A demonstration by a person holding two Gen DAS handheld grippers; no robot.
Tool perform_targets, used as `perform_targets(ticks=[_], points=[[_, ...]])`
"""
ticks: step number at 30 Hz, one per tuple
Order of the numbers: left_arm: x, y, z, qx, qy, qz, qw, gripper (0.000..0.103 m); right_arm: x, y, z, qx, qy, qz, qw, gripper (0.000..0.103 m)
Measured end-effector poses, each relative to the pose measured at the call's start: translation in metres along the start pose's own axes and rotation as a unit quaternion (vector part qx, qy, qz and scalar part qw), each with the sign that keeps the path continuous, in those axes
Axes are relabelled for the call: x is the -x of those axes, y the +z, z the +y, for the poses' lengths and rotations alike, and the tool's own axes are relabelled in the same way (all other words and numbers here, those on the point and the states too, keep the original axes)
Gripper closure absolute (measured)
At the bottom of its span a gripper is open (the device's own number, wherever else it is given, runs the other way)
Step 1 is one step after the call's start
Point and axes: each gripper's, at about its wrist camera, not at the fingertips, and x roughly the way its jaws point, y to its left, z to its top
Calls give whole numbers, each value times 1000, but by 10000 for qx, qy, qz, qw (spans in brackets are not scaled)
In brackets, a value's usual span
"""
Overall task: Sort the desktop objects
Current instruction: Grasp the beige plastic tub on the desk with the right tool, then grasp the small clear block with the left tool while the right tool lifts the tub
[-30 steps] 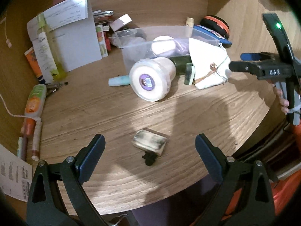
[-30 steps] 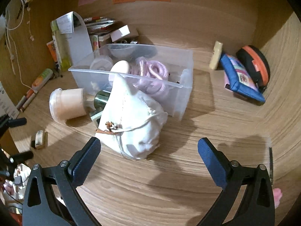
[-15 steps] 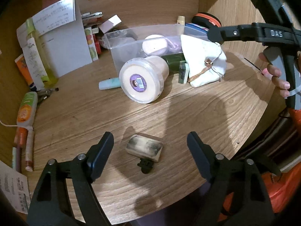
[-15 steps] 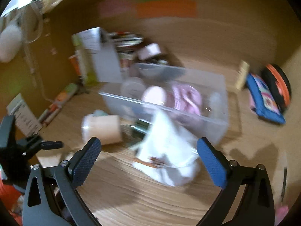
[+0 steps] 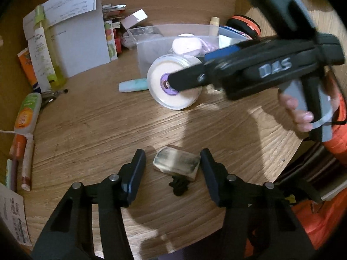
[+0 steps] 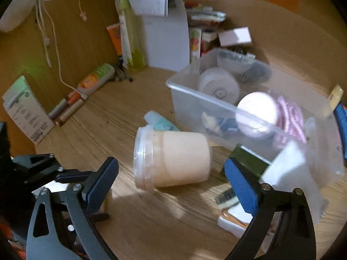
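Observation:
A small worn rectangular block lies on the wooden desk, with a black clip just in front of it. My left gripper straddles the block and its jaws are closing; the right pad is at the block's edge, and a gap remains on the left. My right gripper stands open in front of a peach tub lying on its side. In the left wrist view the right gripper hangs over that tub. Behind it stands a clear bin holding jars.
A teal tube, a dark green bottle and a white pouch lie by the bin. Papers, a yellow-green bottle and tubes line the back left. The desk's rounded front edge is close.
The left jaws have narrowed around the block without the hand moving. The right gripper has swung left from the white pouch to the peach tub, still wide.

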Motion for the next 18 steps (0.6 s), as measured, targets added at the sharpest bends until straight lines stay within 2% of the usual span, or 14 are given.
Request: perform_targets(ticks=[3,5,7,18], points=[[1,0,2,111,154,-58,9998,62,-15,2,-1,-61,12,233,9997,10],[1,-1,3,141,203,-100,9996,62,-22,2,-5,-188,102,367,9991,19],[1,0,6,213,210,-130,9995,62,-23,3,-7,-222,89,387,9990,38],[11,20,29,848,275,-441,9950,62,1,5,-13,-349,356,202,9986,39]])
